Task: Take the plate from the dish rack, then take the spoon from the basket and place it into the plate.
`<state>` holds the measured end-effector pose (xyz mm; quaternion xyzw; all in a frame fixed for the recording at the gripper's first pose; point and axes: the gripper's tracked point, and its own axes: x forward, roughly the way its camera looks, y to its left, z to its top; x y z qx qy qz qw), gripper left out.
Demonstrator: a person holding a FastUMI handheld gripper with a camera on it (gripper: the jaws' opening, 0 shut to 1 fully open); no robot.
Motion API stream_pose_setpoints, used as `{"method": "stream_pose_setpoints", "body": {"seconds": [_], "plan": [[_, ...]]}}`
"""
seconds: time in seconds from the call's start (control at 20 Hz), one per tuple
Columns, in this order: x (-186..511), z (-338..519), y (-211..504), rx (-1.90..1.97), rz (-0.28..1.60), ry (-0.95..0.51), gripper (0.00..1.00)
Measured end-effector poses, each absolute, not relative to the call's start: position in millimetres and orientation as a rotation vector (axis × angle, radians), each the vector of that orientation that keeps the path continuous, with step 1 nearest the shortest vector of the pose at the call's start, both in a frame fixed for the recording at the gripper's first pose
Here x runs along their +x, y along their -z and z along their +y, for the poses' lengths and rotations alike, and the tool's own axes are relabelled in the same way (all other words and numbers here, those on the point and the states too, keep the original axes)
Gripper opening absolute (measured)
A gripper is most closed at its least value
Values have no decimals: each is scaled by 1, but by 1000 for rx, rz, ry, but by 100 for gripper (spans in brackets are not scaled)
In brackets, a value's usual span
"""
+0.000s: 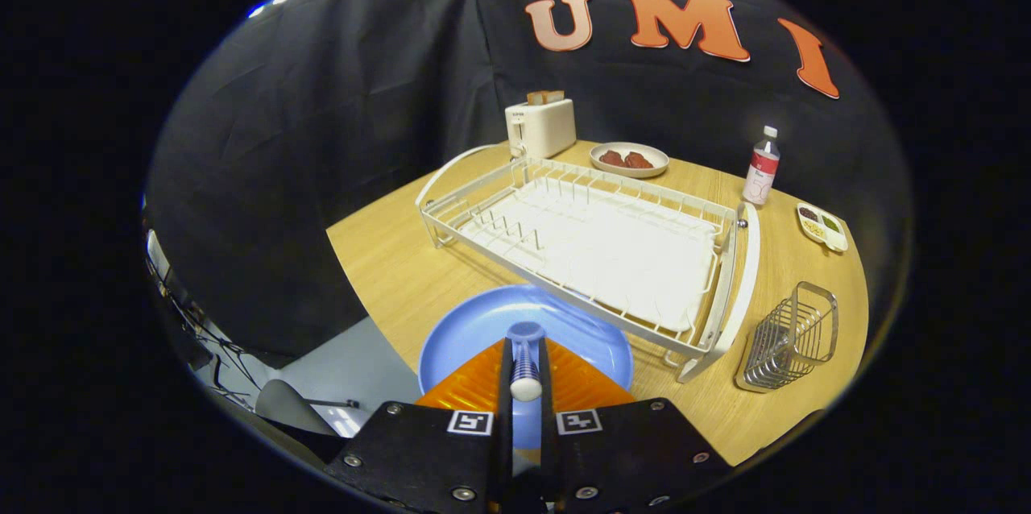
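Lowering the spoon (525, 361) into the plate (483, 321) looks like the step in hand, and the way to do it well is to keep the claw (525, 373) centred over the blue plate's well, bring the bowl end down until it is close to or resting on the plate, and only then part the fingers, so the spoon settles flat and does not bounce off the rim toward the table (387, 272) edge nearby. The claw is nearly closed, its two orange fingers (475, 385) pressed in on either side of the spoon's handle; the spoon runs straight ahead between them, its white butt end nearest the camera, a ribbed blue-and-white grip in the middle, and the blue bowl poking out just past the fingertips. The plate lies on the wooden table directly under and ahead of the fingers, just beside the near corner of the white dish rack (580, 248), which looks bare of dishes. The wire basket (789, 337) sits to the right of the rack, apart from the plate, and seems to hold nothing now. Whether the spoon's bowl already touches the plate cannot be told from this angle. The release should be gentle and small, since the handle is slim and round and could roll; withdrawing straight back would avoid dragging it.
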<state>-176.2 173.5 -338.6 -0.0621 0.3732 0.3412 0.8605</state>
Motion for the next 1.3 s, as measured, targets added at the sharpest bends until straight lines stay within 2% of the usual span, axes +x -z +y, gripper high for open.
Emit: {"method": "stream_pose_setpoints", "body": {"seconds": [0.15,0.3,0.45,0.55,0.6,0.8,1.05,1.3], "plan": [[-177,165,343,-129,800,-696,17],[-172,153,332,-108,800,-654,30],[-150,142,295,-83,724,-600,35],[-131,133,260,-56,646,-558,44],[-121,126,242,-46,604,-535,53],[-90,98,174,-2,446,-440,69],[-66,57,113,13,288,-329,76],[-61,26,88,-16,234,-229,85]]}}
